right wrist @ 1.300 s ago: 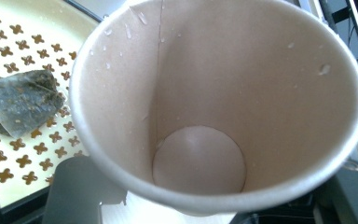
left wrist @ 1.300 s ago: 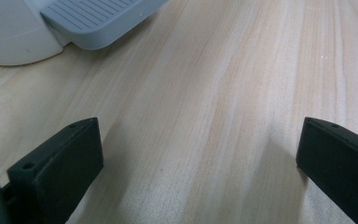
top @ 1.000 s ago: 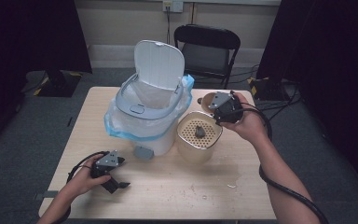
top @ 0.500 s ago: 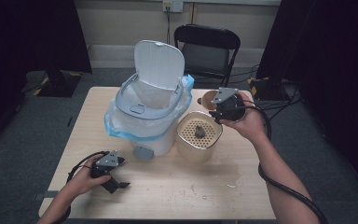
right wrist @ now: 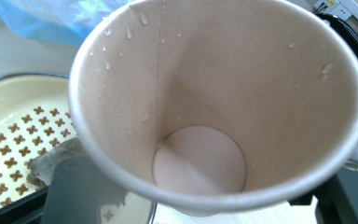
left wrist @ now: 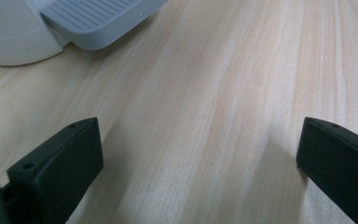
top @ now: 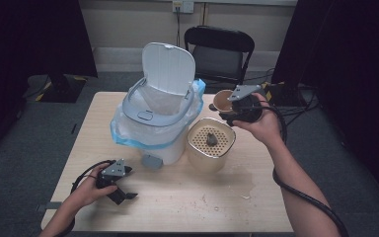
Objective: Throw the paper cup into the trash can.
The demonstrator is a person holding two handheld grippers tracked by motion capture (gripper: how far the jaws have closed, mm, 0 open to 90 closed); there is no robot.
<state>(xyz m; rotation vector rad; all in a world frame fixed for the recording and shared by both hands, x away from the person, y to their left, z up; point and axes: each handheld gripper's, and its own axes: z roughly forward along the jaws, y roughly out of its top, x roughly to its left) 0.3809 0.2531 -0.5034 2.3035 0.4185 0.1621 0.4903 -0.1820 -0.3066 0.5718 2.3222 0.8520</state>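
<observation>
I hold the right gripper (top: 227,109) raised above the far right part of the tabletop (top: 177,197), and its fingers are clamped on a brown paper cup (top: 223,100); the cup is tilted on its side, with its open mouth turned toward the camera of that gripper; in the right gripper view the paper cup (right wrist: 214,107) is empty, with small water drops on its inner wall and a round bottom visible deep inside. Just below the cup stands a cream container (top: 210,145) with a perforated lid, and a small dark lump lies on the middle of this lid; the cup hangs in the air near its far edge, apart from it. To the left of the container is a white bin (top: 153,126) with a blue bag lining and its lid standing up. The left gripper (top: 116,190) rests low at the near left part of the tabletop, well apart from the cup; its fingers (left wrist: 56,168) are spread wide and nothing is between them; the grey pedal (left wrist: 93,21) of the bin lies ahead of it.
</observation>
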